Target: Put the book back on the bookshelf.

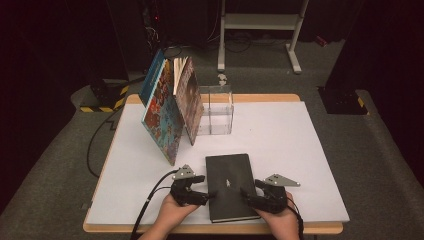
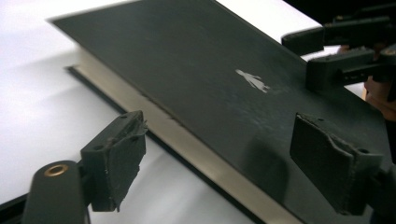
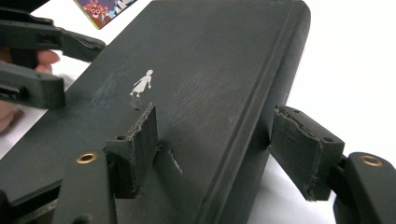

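Book [image 1: 231, 186], matte black hardcover with a tiny silver figure, sits between your spread left gripper [image 1: 204, 188] and right gripper [image 1: 248, 193], unpinched.

The high view is dim and soft, its dark surroundings nearly black, with the white table [image 1: 280, 135] the one bright area at centre. In both gripper views the table blows out to glaring white while the black book [image 2: 201, 79] stays matte. The book's far edge at upper left of the left gripper view is blurred, and the near pads [image 3: 140, 149] are slightly soft.

This looks like a lab: dark walls, grey carpet, a white table [image 1: 280, 125] in the middle, a metal stand [image 1: 260, 22] at the top, cables [image 1: 100, 135] at the left.
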